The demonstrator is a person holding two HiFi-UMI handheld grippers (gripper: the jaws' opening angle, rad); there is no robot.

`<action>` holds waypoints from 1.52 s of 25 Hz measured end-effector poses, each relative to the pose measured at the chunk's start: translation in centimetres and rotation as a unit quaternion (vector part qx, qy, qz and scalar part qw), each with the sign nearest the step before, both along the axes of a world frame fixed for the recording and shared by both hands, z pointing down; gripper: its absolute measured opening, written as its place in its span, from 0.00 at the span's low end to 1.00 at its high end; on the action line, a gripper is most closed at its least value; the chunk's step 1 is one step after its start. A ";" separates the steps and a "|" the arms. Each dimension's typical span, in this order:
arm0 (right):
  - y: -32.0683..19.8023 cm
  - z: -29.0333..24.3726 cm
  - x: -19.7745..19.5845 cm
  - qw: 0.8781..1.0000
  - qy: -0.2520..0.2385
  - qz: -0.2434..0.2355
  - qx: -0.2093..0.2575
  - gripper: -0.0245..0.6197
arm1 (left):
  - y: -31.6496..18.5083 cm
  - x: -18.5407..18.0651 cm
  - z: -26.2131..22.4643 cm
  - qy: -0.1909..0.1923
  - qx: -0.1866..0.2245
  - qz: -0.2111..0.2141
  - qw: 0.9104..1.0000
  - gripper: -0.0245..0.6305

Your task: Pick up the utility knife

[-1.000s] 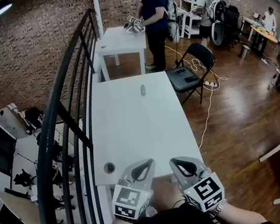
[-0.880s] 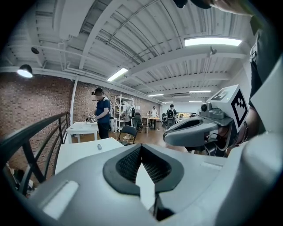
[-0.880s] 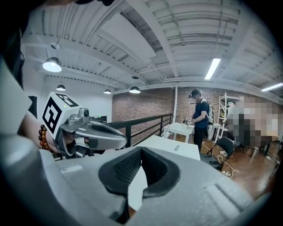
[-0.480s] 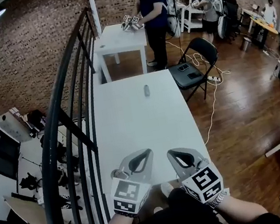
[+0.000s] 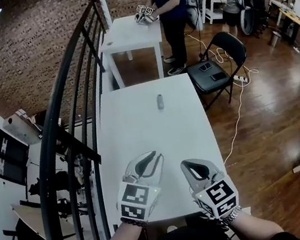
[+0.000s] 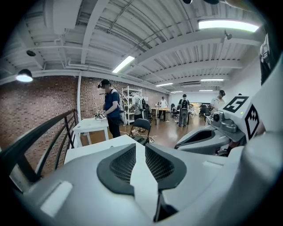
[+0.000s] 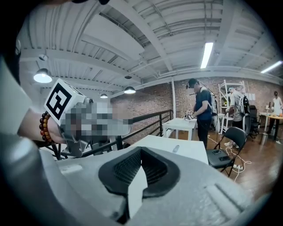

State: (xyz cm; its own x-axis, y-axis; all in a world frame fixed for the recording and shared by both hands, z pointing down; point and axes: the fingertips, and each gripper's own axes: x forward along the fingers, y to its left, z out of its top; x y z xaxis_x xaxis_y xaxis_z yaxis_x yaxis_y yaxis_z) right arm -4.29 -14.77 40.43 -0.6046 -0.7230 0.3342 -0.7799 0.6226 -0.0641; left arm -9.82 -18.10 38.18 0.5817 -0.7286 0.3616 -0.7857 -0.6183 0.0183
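The utility knife [image 5: 160,102] is a small grey object lying on the far part of the long white table [image 5: 140,129]; it also shows in the right gripper view as the utility knife [image 7: 176,148]. Both grippers hover side by side over the table's near end, pointing towards the knife and well short of it. My left gripper [image 5: 155,158] has its jaws opening, a narrow gap between the tips [image 6: 140,148] and nothing in it. My right gripper [image 5: 186,165] has its tips together [image 7: 141,150] and holds nothing.
A black metal railing [image 5: 75,117] runs along the table's left side. A black folding chair [image 5: 216,71] stands at the far right, with a cable on the wood floor. Beyond is a second white table [image 5: 130,34] with a person [image 5: 173,4] standing at it.
Both grippers have moved forward from before the table's near edge to over its near end. The dark hole near the table's front left corner is now covered by the left gripper.
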 end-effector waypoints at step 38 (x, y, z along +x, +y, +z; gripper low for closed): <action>-18.6 17.7 9.1 0.986 -0.049 0.023 -0.160 0.03 | -36.3 4.3 26.2 -0.095 -0.188 -0.156 0.965 0.47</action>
State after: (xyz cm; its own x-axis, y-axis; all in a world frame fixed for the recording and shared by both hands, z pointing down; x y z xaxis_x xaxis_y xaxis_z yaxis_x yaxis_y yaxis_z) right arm 4.86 -33.33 58.10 -0.6141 -0.6176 0.4914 -0.7873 0.5227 -0.3271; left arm -5.56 -54.39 64.40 0.2529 -0.6545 0.7125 -0.9437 -0.3291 0.0327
